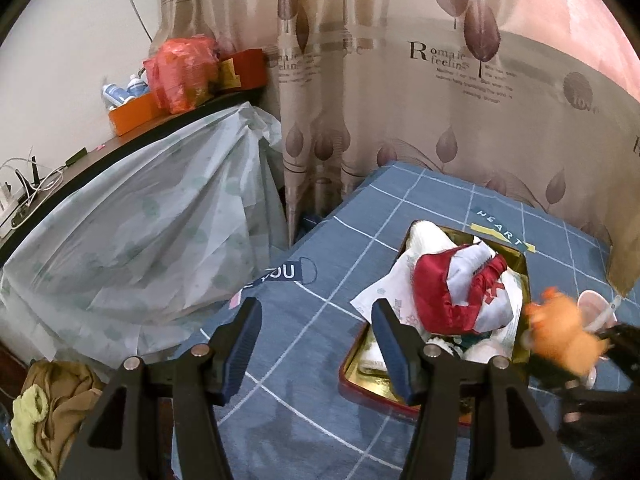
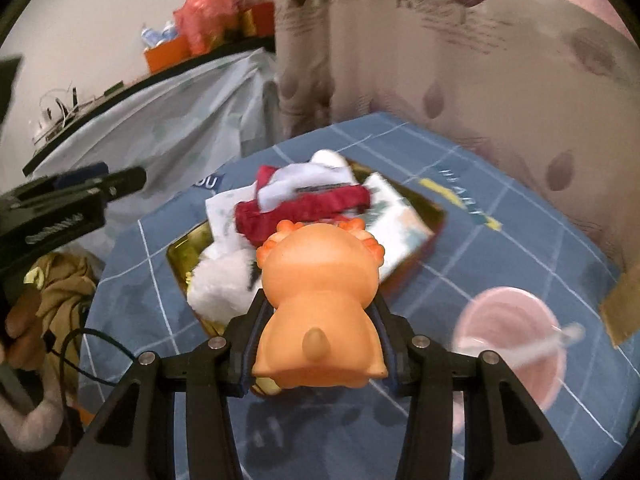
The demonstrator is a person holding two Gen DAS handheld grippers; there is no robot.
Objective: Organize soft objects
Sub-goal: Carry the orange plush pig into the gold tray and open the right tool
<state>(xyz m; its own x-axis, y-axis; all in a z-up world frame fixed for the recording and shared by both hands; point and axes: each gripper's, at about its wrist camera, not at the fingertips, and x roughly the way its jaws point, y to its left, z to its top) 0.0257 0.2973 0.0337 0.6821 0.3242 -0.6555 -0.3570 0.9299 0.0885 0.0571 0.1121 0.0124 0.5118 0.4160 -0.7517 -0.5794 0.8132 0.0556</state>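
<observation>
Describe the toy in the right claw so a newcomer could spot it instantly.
On the blue checked bedspread sits a gold-lined tin piled with cloth. Just in front of it, the right claw grips an orange squishy animal toy, smooth and rubbery beside the red-and-white fabric.

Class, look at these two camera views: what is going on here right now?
The right gripper is shut on an orange toy, held just short of a tin on the blue bedspread. The tin already holds a red and white cloth and other soft items. The left gripper is open and empty beside it.
</observation>
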